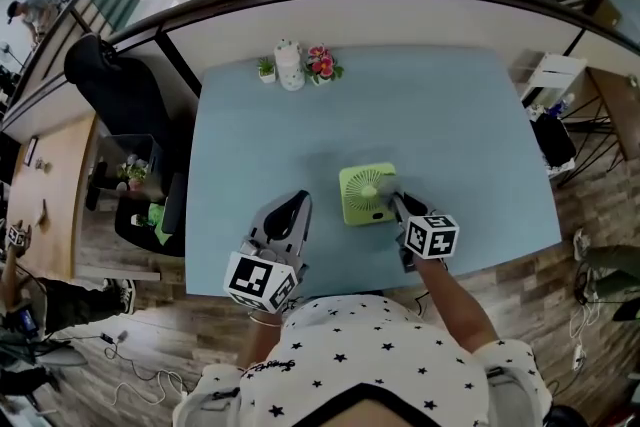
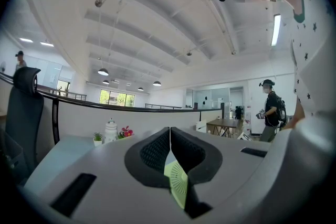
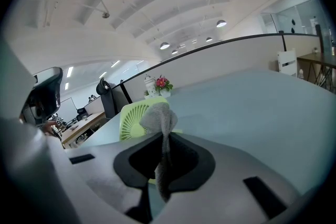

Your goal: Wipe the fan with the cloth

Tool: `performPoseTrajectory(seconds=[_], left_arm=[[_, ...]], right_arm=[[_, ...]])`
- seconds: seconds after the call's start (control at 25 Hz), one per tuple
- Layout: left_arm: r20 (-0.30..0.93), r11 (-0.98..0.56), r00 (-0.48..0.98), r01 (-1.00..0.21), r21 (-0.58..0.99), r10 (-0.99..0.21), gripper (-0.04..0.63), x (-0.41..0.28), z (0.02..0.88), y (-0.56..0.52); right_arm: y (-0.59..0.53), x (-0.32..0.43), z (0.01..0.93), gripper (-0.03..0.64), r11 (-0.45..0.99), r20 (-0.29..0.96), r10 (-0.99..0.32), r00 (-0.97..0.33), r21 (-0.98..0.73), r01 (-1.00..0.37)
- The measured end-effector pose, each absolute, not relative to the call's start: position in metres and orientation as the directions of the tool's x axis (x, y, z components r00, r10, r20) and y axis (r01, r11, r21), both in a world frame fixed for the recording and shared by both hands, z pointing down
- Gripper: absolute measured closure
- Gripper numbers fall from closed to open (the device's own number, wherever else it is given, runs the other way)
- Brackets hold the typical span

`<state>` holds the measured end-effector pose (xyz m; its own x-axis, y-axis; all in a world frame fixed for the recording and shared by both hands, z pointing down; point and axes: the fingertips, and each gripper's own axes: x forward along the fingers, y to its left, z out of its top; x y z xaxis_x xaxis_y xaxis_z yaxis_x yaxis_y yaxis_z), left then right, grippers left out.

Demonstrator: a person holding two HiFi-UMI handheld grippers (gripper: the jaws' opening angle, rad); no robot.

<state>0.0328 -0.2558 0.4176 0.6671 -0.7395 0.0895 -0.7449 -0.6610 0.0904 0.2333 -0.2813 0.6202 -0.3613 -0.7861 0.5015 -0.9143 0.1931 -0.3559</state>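
A small light-green fan [image 1: 365, 195] stands on the pale blue table [image 1: 450, 125], toward its front edge. My right gripper [image 1: 397, 201] sits at the fan's right side, shut on a grey cloth [image 3: 157, 118]. In the right gripper view the cloth bunches up above the jaws and lies against the fan's grille [image 3: 131, 117]. My left gripper [image 1: 298, 201] is left of the fan, apart from it, and shut with nothing in it. Through its jaws a slice of the fan [image 2: 177, 183] shows in the left gripper view.
A white jar [image 1: 290, 65] with a small green plant [image 1: 266, 69] and pink flowers [image 1: 322, 63] stands at the table's back edge. A black office chair [image 1: 115, 90] is off the left side. A curved partition [image 1: 400, 10] runs behind the table.
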Motion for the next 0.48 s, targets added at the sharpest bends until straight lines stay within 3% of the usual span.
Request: performPoseTrajectory(seconds=[0.28, 0.48], left_arm=[[0.088, -0.655, 0.662, -0.750, 0.092, -0.745, 0.565, 0.029, 0.417, -0.254], [0.088, -0.642, 0.649, -0.761, 0.095, -0.756, 0.565, 0.021, 0.418, -0.253]], right_arm=[[-0.283, 0.228, 0.600, 0.586, 0.200, 0.433, -0.830, -0.353, -0.359, -0.912], [-0.286, 0.187, 0.582, 0.586, 0.307, 0.385, -0.808, -0.446, -0.370, -0.877]])
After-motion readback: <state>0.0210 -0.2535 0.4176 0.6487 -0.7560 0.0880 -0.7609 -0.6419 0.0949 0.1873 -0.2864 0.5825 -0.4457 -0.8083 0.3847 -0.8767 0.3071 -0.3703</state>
